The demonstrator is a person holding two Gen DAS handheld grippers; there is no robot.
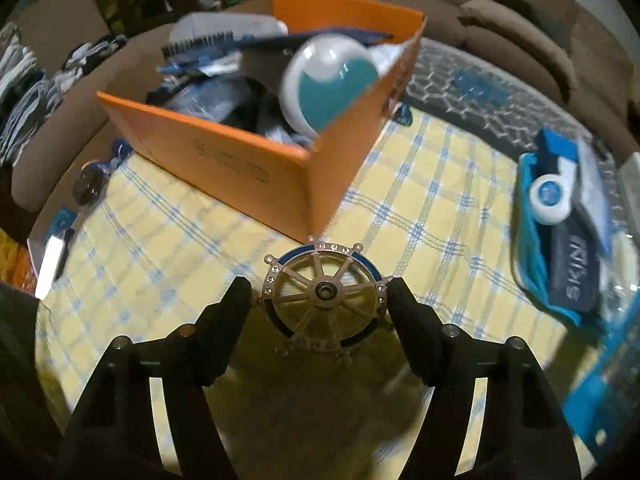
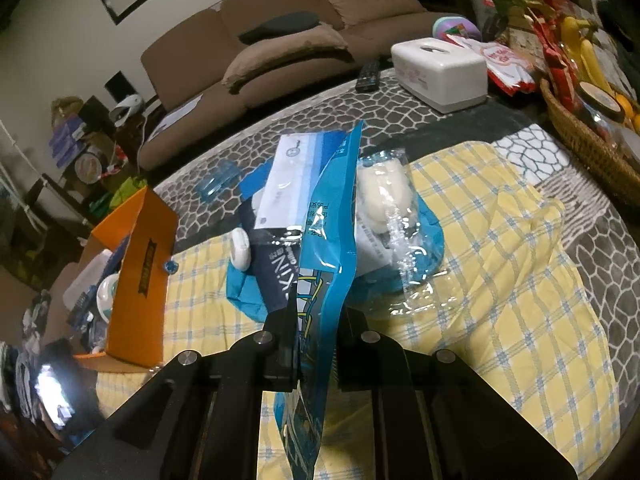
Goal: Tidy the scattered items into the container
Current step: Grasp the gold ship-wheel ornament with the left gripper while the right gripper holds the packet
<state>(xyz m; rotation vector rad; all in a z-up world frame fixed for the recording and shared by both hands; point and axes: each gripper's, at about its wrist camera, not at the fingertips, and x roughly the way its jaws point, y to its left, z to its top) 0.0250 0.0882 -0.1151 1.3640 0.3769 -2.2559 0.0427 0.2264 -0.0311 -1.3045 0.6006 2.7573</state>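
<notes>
While the wheel point(image 1: 326, 294) sat low and central in the left view, the left gripper point(image 1: 320, 292) clamped it between its jaws above the checked cloth point(image 1: 160, 248). Behind it, upper centre, stood the orange box point(image 1: 248, 160), already full. In the right view's lower centre, the right gripper point(image 2: 316, 344) pinched a blue packet point(image 2: 326, 248) upright.

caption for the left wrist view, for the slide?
Left gripper clamped on a ship's-wheel ornament above the yellow checked cloth, the orange box of tidied items just ahead.
</notes>
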